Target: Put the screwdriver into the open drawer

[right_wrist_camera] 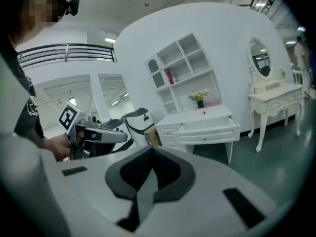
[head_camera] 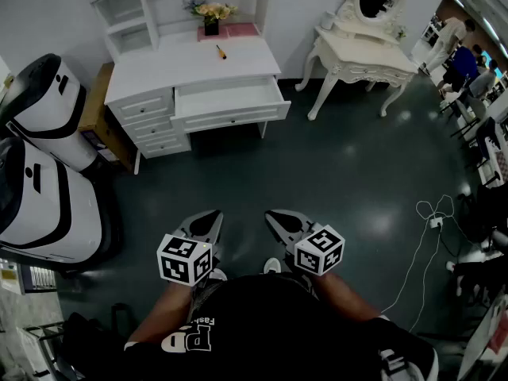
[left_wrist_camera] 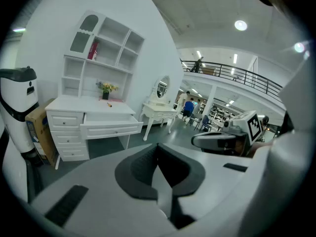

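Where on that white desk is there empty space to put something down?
The desktop left of the screwdriver is bare, and the open drawer looks empty. The back edge is crowded: a flower pot with a pink item beside it.

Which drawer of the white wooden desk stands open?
The wide white middle drawer, pulled well out from the desk front. The column of three small white drawers to its left is pushed in flush.
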{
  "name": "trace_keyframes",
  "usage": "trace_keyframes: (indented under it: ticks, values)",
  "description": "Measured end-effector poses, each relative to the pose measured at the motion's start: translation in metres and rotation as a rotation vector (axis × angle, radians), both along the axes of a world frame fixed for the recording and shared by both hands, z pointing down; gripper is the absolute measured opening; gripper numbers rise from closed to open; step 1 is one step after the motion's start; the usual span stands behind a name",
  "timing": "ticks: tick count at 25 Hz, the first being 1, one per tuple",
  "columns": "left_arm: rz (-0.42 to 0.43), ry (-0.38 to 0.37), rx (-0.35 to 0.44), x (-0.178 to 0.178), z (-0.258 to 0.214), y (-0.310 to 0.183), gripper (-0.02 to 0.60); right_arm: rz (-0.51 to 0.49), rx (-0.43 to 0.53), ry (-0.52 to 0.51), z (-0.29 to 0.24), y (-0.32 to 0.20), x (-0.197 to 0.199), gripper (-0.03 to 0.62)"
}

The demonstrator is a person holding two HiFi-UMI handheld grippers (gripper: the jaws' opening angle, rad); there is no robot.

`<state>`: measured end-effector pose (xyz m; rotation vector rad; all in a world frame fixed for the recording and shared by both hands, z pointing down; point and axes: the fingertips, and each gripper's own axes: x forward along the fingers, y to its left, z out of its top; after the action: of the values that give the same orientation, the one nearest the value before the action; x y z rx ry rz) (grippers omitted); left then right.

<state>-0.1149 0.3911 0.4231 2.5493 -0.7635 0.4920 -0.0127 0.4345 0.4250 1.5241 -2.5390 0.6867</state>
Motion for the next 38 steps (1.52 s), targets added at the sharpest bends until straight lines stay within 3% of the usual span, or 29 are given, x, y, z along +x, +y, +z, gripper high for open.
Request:
trace_keyframes:
  ticks: [15,22,31,38]
  values:
    - [0.011,0.010,-0.004,0.002,-0.003,-0.003,0.011,0.007,-0.001,-0.017,-0.001,-0.003,-0.007,0.008]
    - [0.046,0.039,-0.019,0.002,-0.003,0.003,0.011,-0.039,0.001,0.004,0.001,-0.003,-0.037,0.009]
    - [0.024,0.014,0.011,-0.045,0.002,-0.005,0.011,-0.031,-0.003,0.025,0.005,-0.007,-0.078,0.009]
    - [0.078,-0.038,0.016,-0.078,0.017,0.002,0.011,0.008,0.000,0.029,0.011,-0.005,-0.113,0.009]
